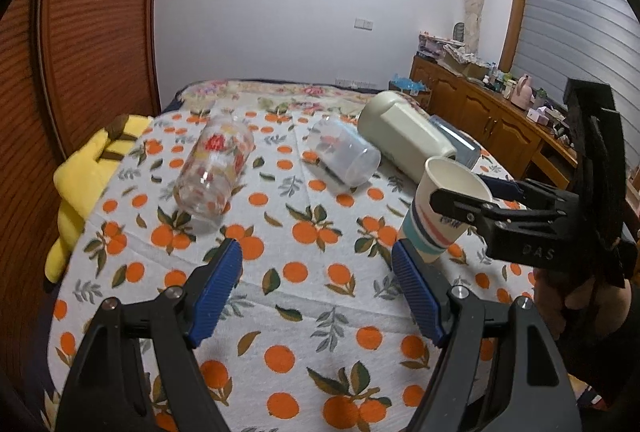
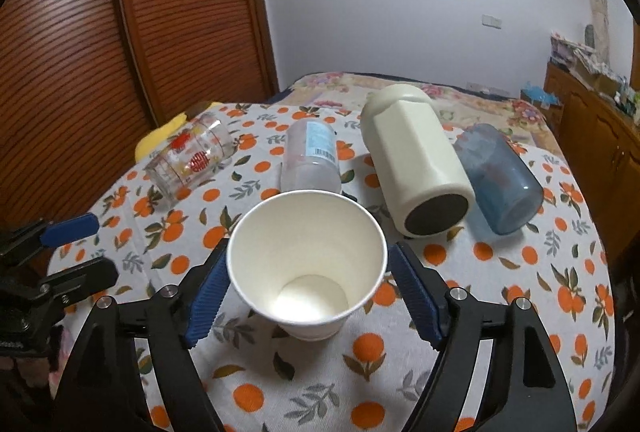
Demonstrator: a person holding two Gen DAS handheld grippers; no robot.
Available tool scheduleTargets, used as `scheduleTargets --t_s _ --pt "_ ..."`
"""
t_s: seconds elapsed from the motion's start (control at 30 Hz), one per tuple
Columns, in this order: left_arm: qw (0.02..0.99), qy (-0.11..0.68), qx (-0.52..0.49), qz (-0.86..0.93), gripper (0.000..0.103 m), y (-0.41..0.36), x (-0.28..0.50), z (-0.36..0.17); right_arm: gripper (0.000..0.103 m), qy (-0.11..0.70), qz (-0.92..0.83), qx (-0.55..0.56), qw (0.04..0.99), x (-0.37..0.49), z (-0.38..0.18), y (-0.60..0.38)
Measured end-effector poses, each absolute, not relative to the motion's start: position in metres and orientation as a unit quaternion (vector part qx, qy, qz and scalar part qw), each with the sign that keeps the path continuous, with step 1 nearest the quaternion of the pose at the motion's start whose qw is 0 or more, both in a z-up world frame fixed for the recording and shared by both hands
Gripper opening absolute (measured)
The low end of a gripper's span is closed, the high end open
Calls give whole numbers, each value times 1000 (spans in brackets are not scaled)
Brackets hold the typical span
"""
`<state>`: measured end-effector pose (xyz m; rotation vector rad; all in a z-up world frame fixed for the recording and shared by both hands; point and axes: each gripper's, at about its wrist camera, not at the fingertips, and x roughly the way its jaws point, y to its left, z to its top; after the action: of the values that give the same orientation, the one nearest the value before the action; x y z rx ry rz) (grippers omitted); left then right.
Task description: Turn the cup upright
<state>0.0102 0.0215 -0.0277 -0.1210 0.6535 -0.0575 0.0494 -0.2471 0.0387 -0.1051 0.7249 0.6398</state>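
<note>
Your right gripper [image 2: 308, 288] has the paper cup [image 2: 306, 260] between its blue pads, mouth up and tilted slightly; from the right wrist view the pads sit at or just beside the rim on both sides, so you seem to be holding it, though firm contact is hard to confirm. The cup's base looks on or just above the orange-print cloth [image 2: 520, 312] covering the bench. Your left gripper [image 1: 318, 292] hangs wide apart and holds nothing, just left of the cup [image 1: 440, 207], with bare cloth between its fingers. Beyond the cup lie four things on their sides: a printed glass [image 2: 188, 159] far left, a clear plastic cup [image 2: 310, 159], a cream bottle [image 2: 416, 163], and a blue tumbler [image 2: 500, 175] right. The near cloth is open; its right edge curves away near the tumbler.
</note>
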Motion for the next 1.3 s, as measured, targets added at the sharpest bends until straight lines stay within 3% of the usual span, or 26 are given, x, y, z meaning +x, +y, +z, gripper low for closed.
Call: scheduleTargets --t_s 0.33,0.53,0.73,1.3 --pt "959 282 -24 -20 79 -1 2 0 91 320 279 -4 905 25 67 -286" --pt "965 260 -18 -22 89 -13 -5 9 102 290 247 8 924 5 80 -305" --pt "968 251 -11 -24 96 -20 -12 11 103 261 216 -4 941 -16 86 -315" --pt "971 238 -11 -9 96 -17 -28 17 103 251 193 3 948 -30 83 -325"
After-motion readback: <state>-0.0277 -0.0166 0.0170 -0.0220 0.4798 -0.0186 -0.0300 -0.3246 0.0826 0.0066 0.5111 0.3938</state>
